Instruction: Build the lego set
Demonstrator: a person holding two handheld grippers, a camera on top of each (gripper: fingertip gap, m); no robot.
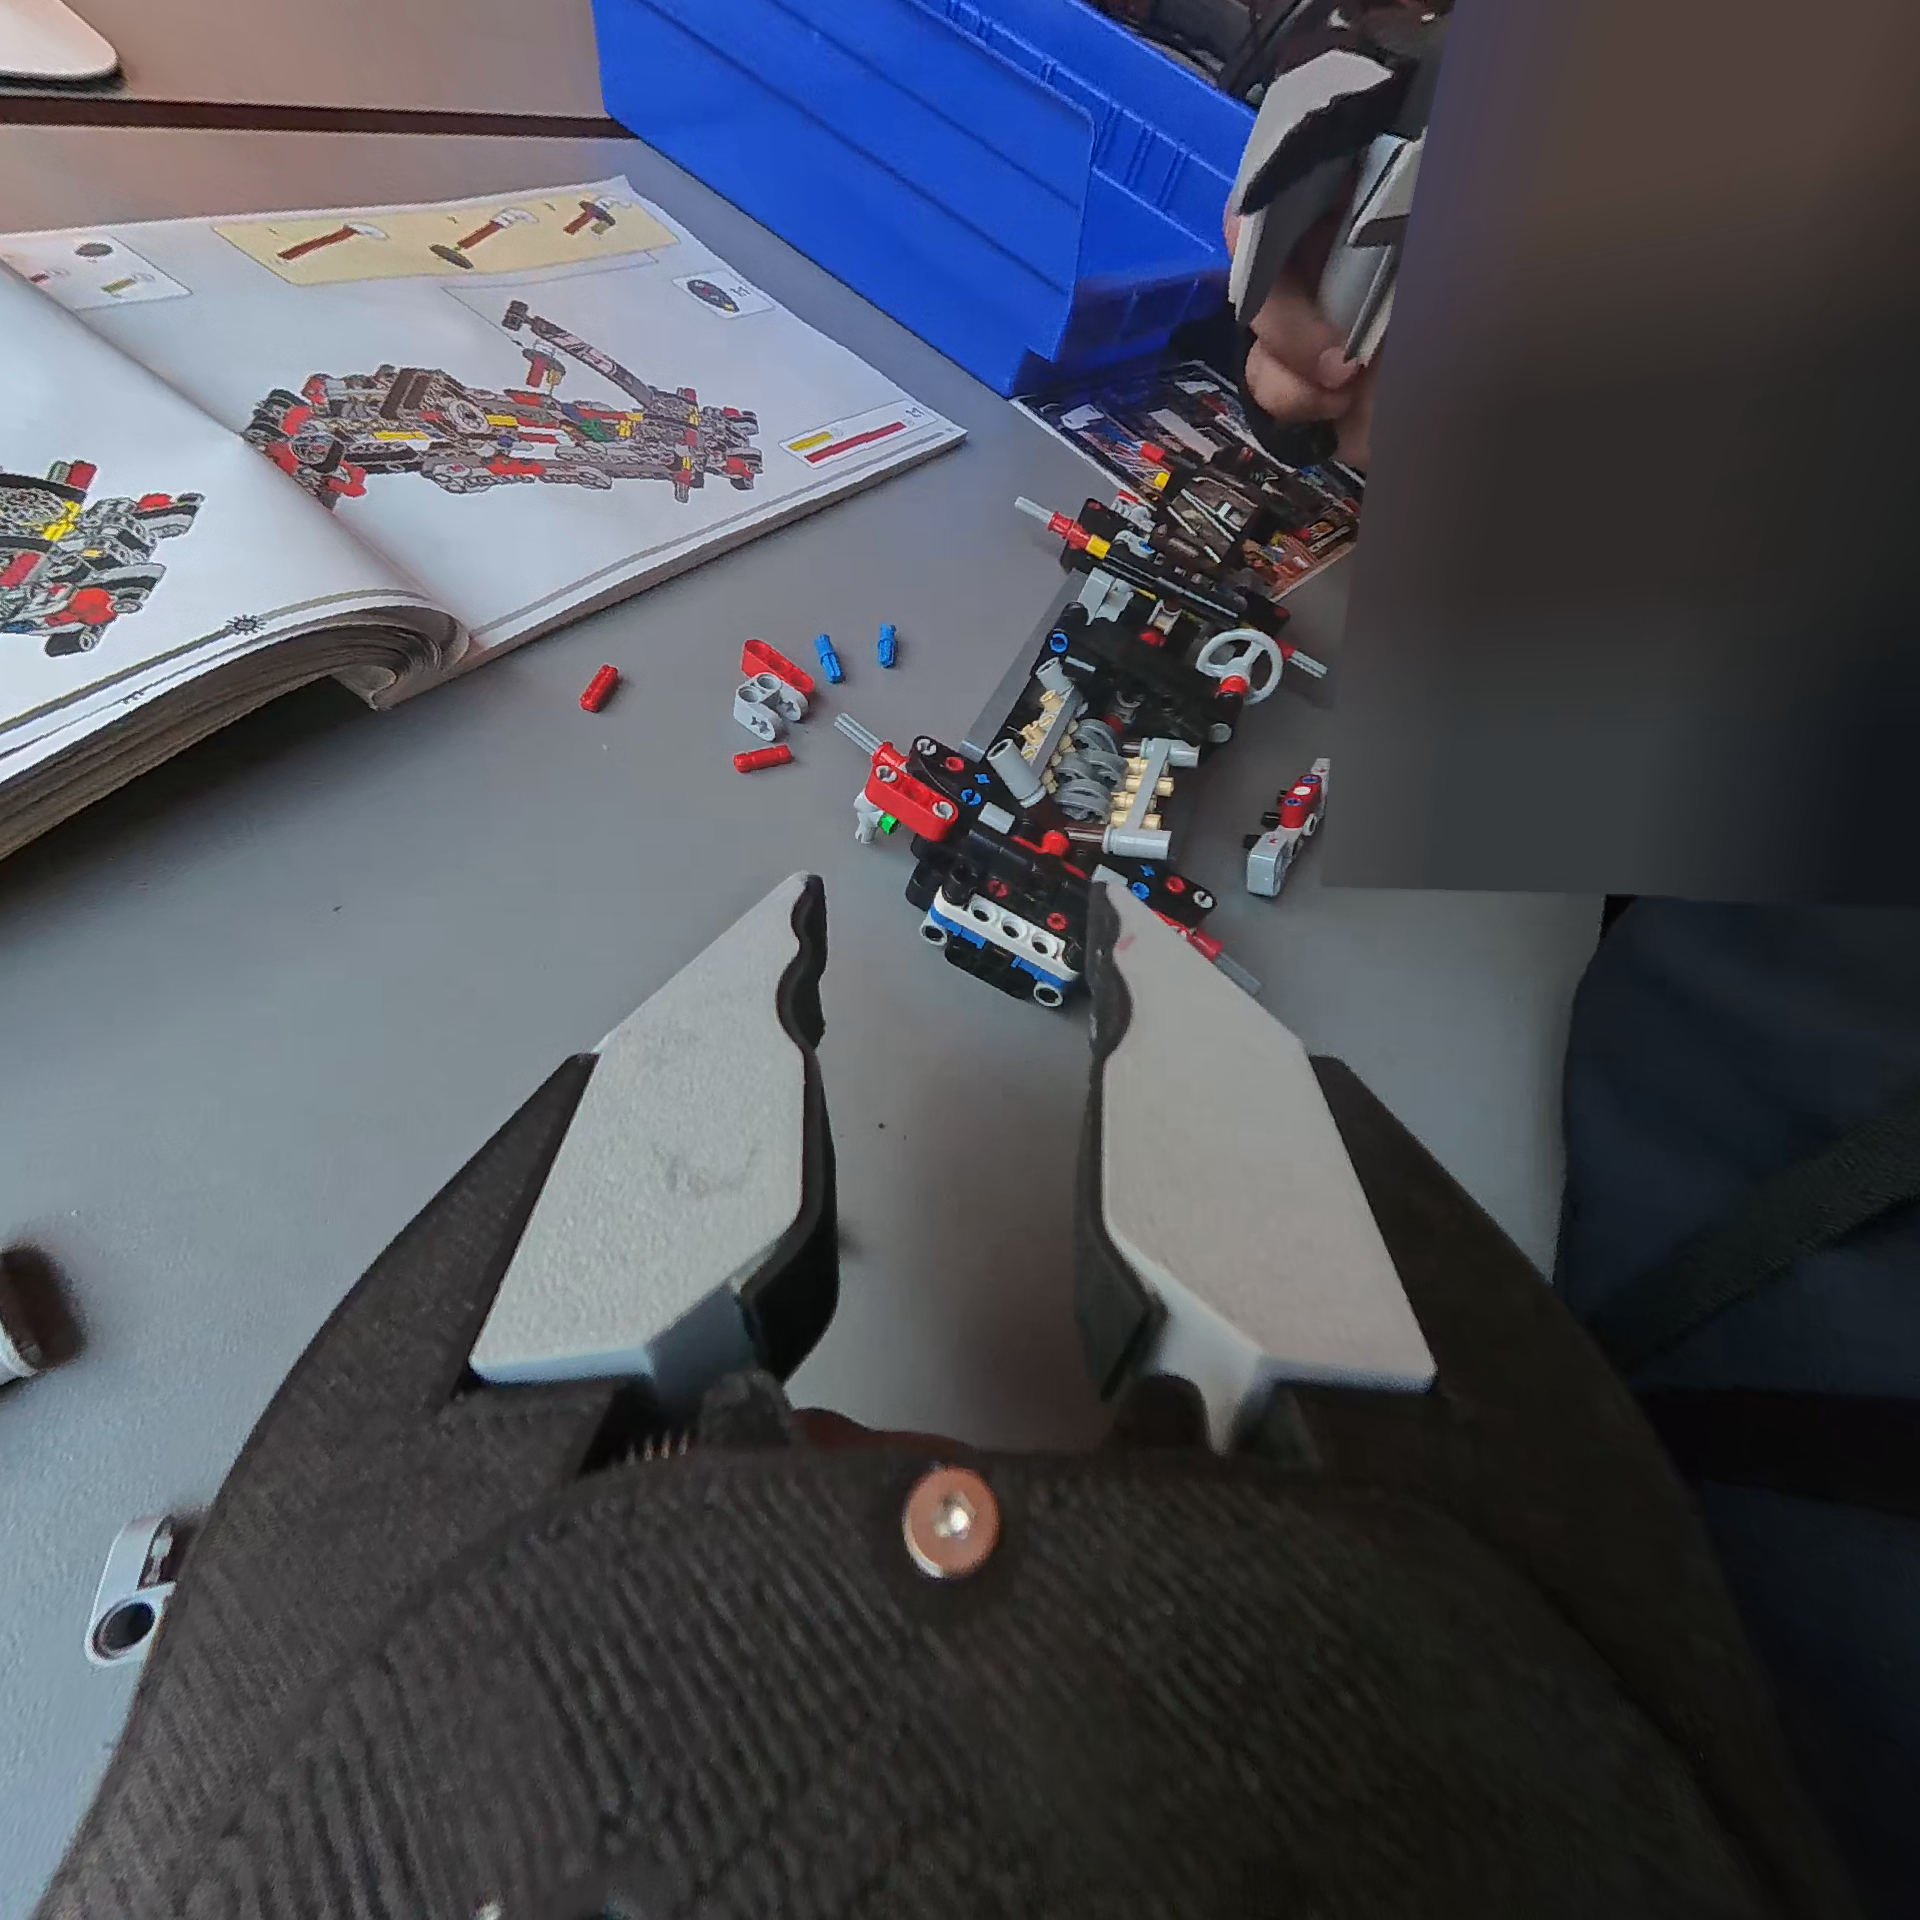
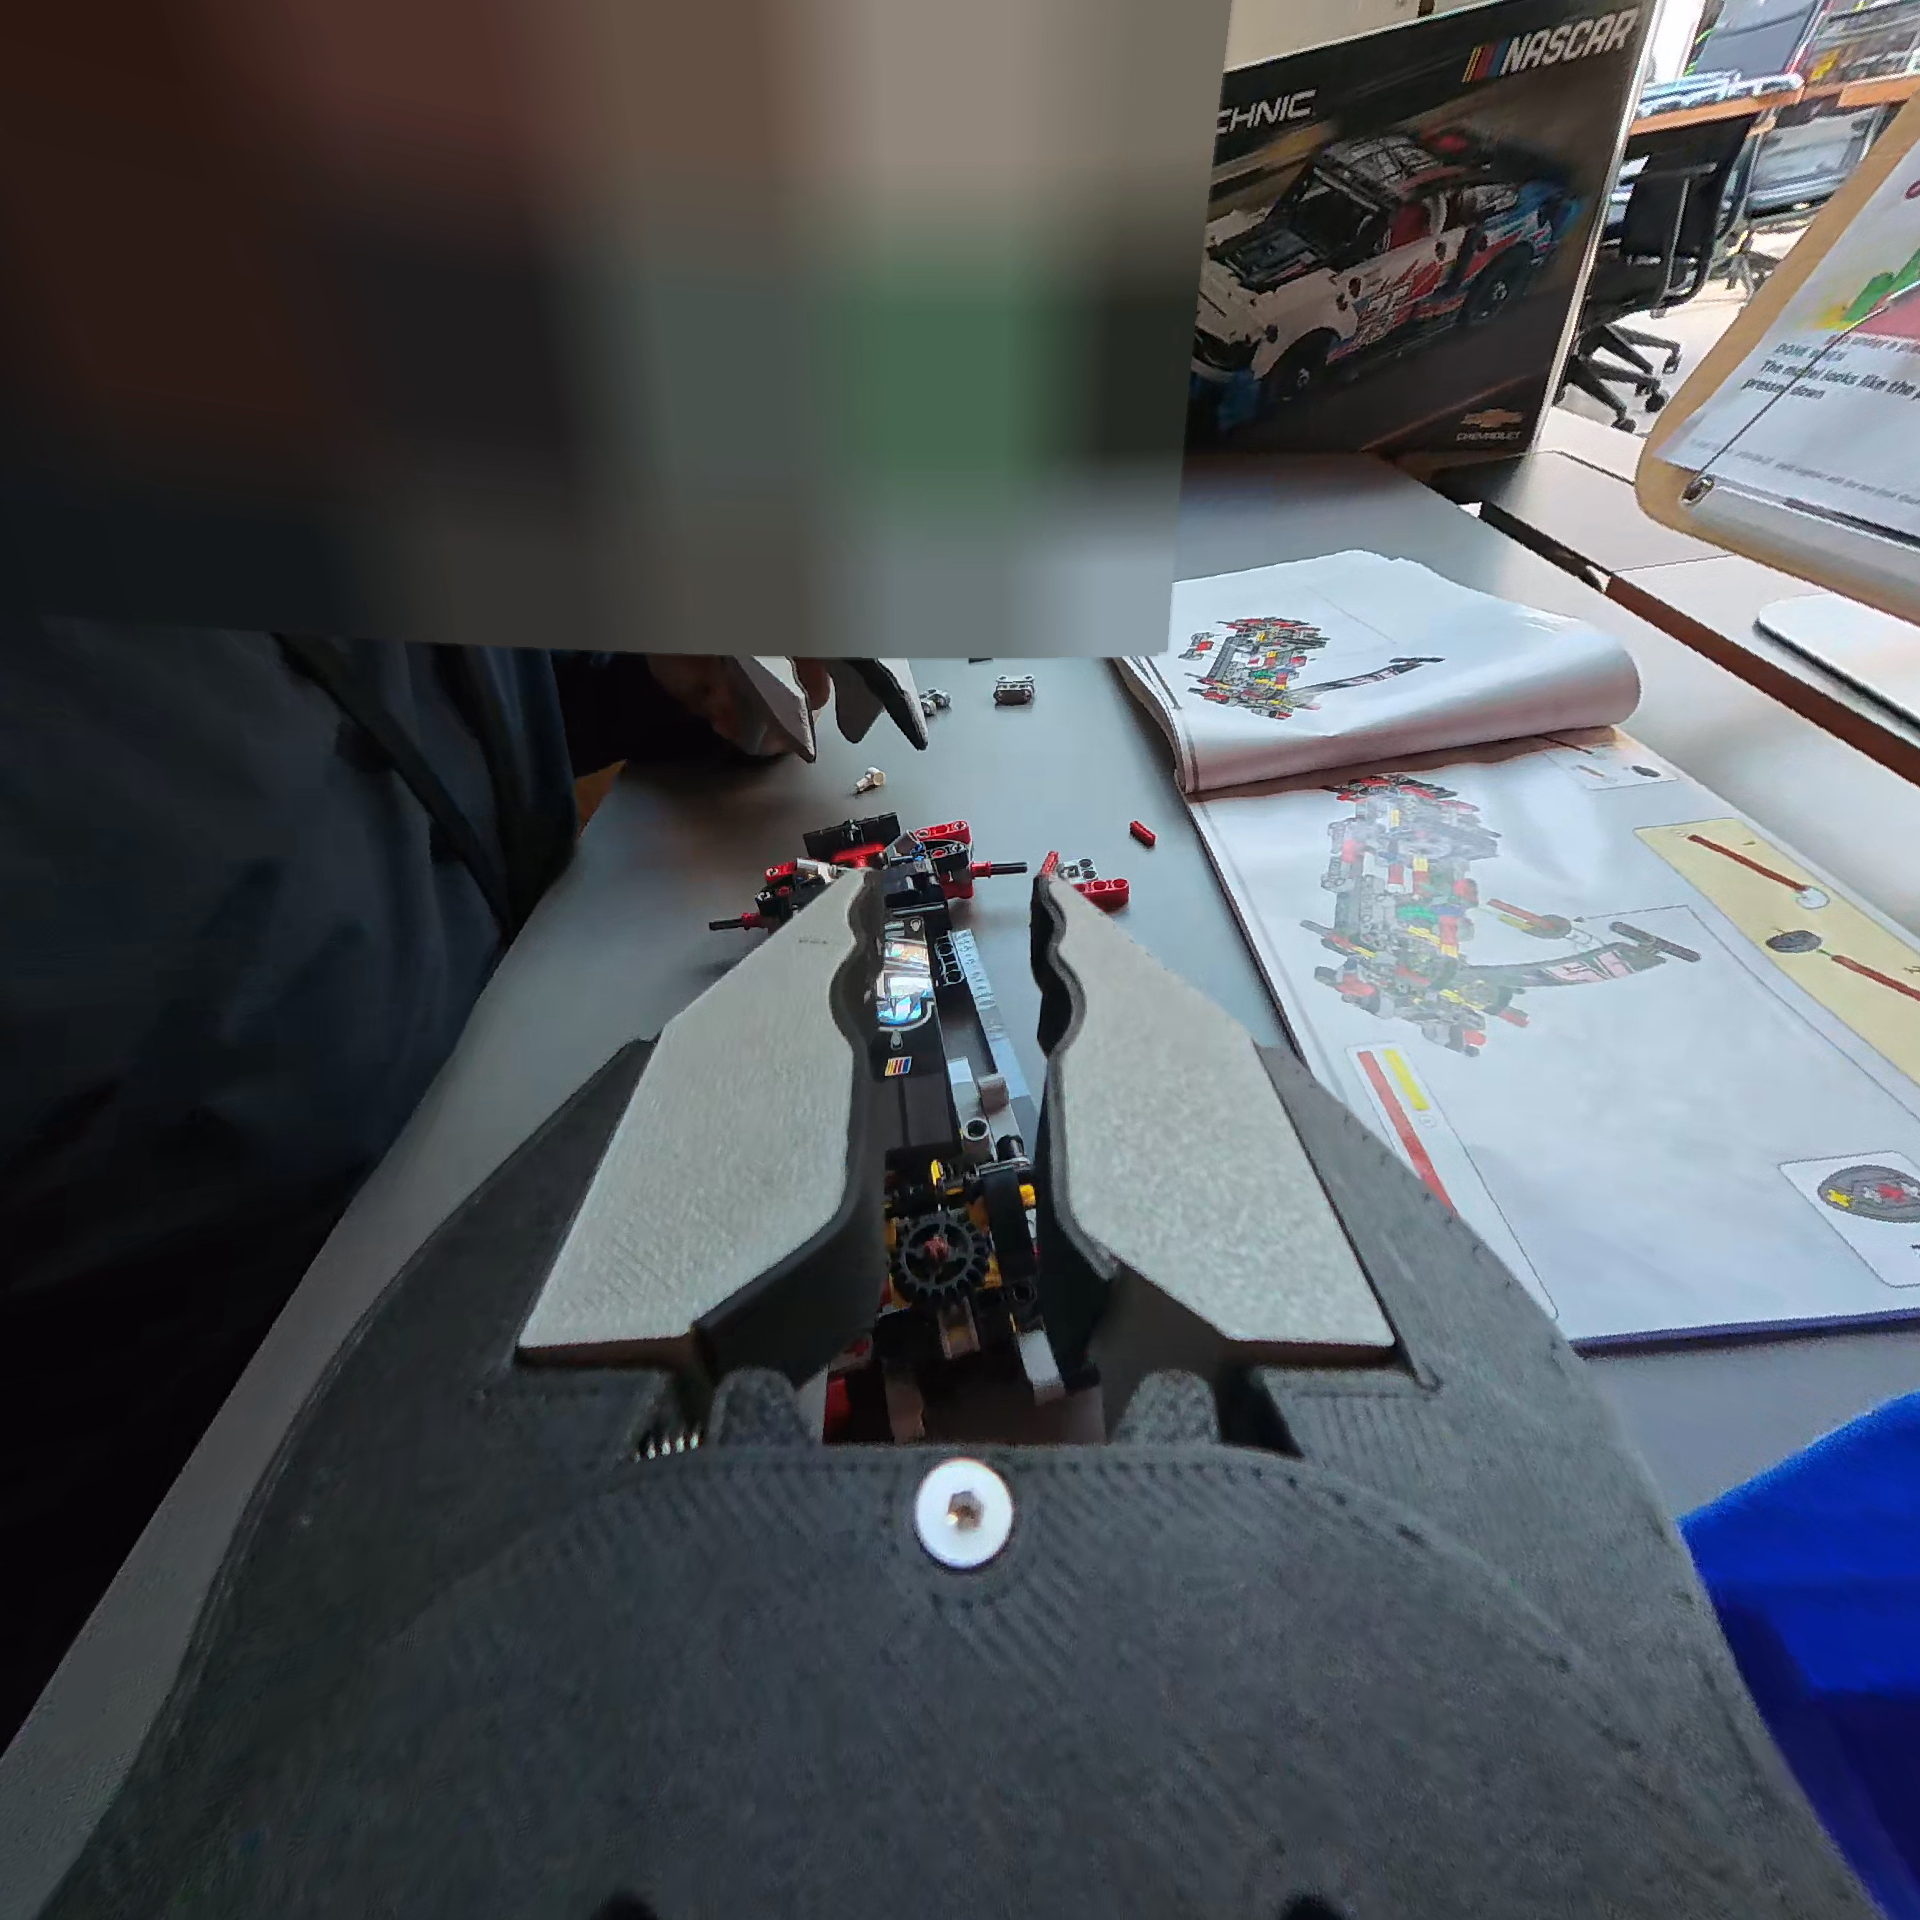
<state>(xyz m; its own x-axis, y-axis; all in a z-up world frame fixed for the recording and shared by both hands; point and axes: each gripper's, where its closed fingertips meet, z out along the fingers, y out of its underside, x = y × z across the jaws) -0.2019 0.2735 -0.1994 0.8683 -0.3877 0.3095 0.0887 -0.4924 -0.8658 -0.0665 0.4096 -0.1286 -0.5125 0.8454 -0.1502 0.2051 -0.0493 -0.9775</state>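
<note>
Right wrist view alone shows a toy box (image 2: 1403, 239) behind the chassis (image 2: 935, 1039).

An open instruction booklet (image 1: 436, 416) lies toward the grey table's (image 1: 312, 987) far edge, a blue bin (image 1: 914, 156) beside it. A printed box (image 2: 1403, 239) stands at what seems the corner.

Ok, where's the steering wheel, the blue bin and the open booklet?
Steering wheel (image 1: 1240, 665): left wrist view, on its grey rim.
Blue bin (image 1: 883, 156): left wrist view, on its side wall.
Open booklet (image 1: 499, 416): left wrist view, on the right-hand page.
</note>
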